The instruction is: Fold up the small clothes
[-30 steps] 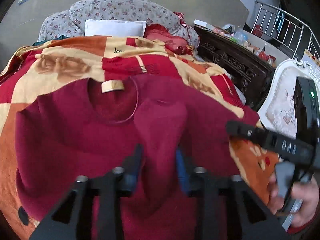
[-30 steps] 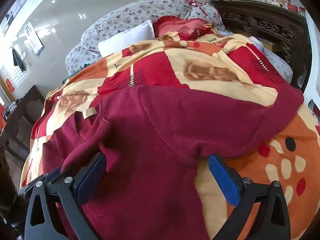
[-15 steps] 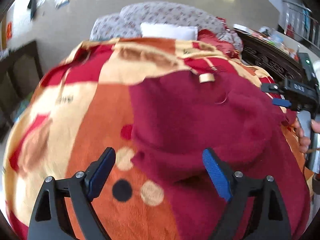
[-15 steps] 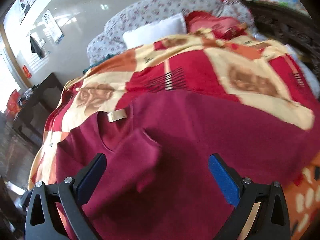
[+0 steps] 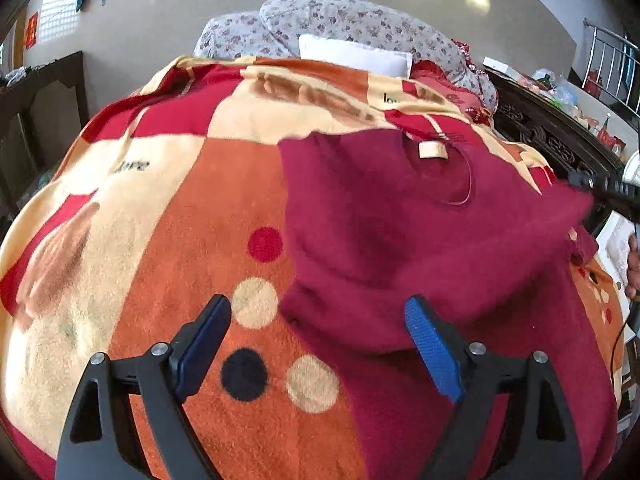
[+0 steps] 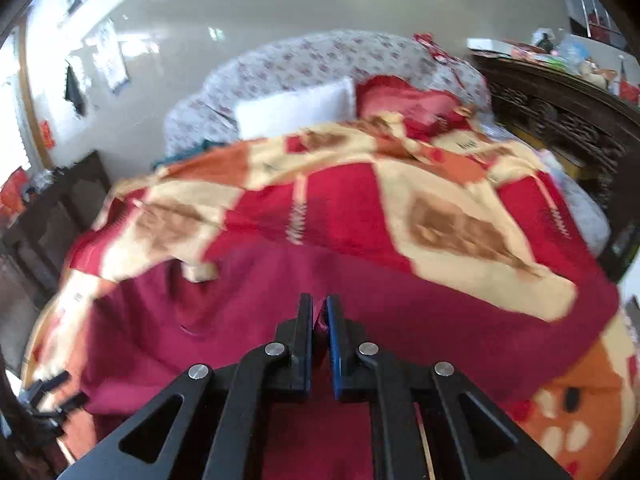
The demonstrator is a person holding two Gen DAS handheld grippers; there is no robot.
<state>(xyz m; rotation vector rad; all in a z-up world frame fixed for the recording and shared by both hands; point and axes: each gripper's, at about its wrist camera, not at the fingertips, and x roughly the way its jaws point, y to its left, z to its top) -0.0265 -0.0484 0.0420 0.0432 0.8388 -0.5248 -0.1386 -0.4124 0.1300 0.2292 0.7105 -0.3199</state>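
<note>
A dark red sweater [image 5: 420, 240] lies on a patterned orange, red and cream blanket [image 5: 180, 220], its collar label [image 5: 432, 150] facing up. My left gripper [image 5: 318, 306] is open at the sweater's left edge, one blue pad over the blanket and the other over the cloth, with nothing pinched. My right gripper [image 6: 319, 302] is shut on a raised fold of the sweater [image 6: 400, 312]; red cloth shows between its pads. In the left wrist view the right gripper [image 5: 600, 190] reaches the sweater's far right side, a hand [image 5: 634, 264] behind it. The right wrist view is blurred.
A white pillow [image 5: 354, 54] and a floral quilt [image 5: 360, 24] lie at the head of the bed. Dark carved wooden furniture [image 5: 552, 136] runs along the right side. A dark cabinet [image 5: 44, 92] stands to the left. A metal railing [image 5: 612, 56] is at the far right.
My left gripper opened off the folded-in sleeve and shifted left to the sweater's edge. My right gripper went from wide open to shut on sweater cloth.
</note>
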